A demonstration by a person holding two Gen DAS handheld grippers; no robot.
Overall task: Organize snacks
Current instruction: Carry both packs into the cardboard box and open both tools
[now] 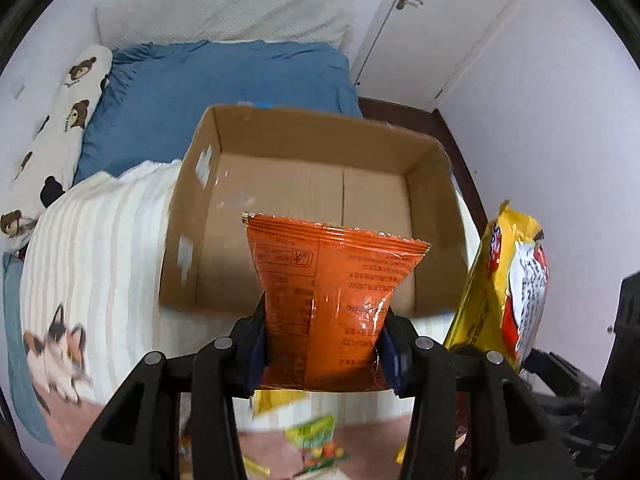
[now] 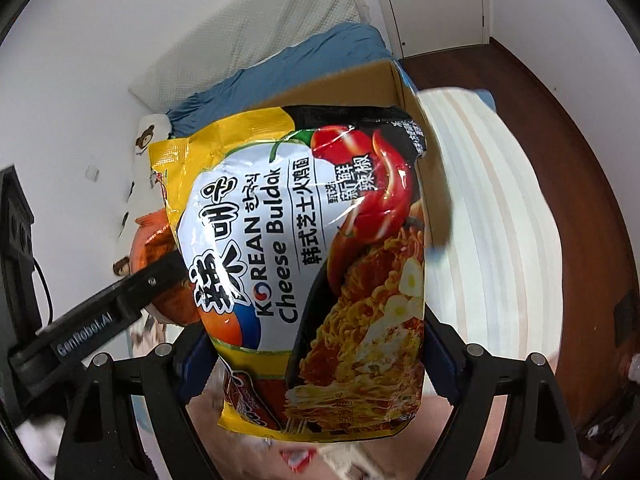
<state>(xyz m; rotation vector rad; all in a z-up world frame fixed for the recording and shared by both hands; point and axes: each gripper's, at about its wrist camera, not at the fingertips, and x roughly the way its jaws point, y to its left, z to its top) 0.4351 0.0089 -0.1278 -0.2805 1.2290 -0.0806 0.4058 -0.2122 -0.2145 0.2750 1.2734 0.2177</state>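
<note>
My left gripper (image 1: 323, 344) clamped on a crinkly orange foil snack packet (image 1: 334, 300), held upright before the open brown cardboard box (image 1: 200, 216) on the striped cream blanket (image 1: 100, 240), my right gripper (image 2: 320, 354) pinching a large yellow Korean cheese noodle bag (image 2: 304, 264), beside the box's right wall.

box (image 1: 312, 184) on bed (image 1: 224, 80) | orange packet (image 1: 328, 304) before box | noodle packet (image 1: 508, 280) right
</note>
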